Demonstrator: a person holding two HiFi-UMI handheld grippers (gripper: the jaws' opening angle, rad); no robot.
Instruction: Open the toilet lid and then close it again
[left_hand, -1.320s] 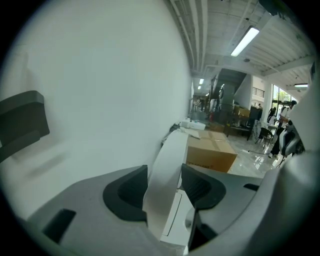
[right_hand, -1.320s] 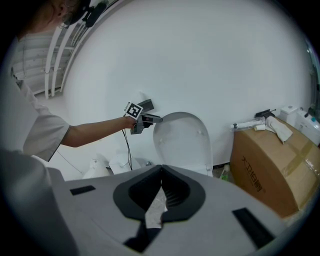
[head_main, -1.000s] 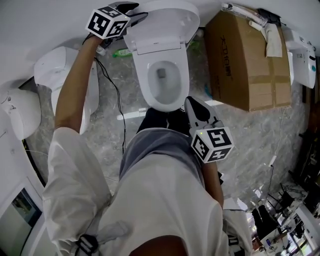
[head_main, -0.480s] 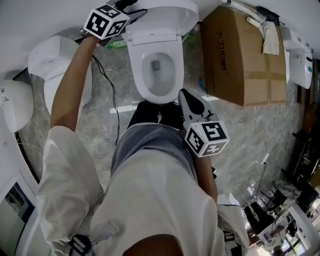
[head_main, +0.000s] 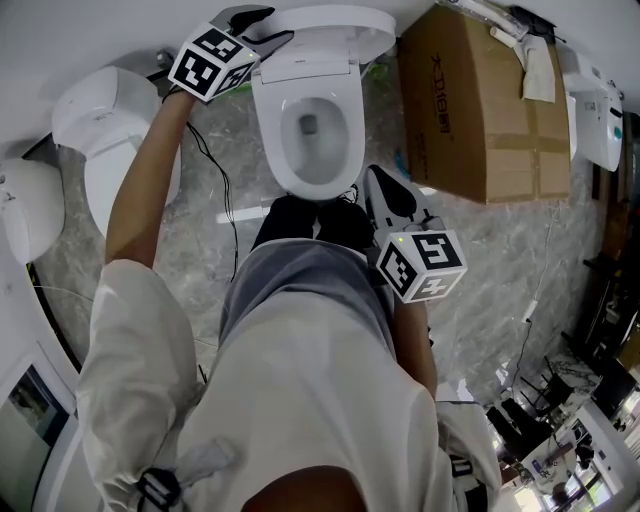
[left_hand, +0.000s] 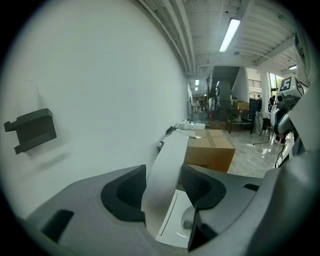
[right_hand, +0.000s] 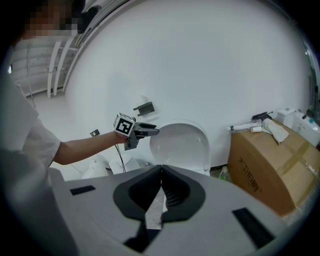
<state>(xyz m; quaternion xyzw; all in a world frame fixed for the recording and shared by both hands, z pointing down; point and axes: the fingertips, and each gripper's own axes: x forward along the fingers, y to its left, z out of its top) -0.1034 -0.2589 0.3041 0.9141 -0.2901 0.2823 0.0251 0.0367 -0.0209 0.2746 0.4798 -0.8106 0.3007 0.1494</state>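
Left gripper (left_hand: 163, 182) pinching upright lid (left_hand: 173, 147) by the edge. Imo lower it slow w/ grip on, no slam. Right gripper (right_hand: 161, 181) jaws together, empty.

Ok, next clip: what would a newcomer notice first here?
The white toilet lid stands raised at the top of the head view, its edge pinched by the left gripper, with the bowl open below. The right gripper hangs shut and empty near the bowl's front, and a big cardboard box sits to the right.
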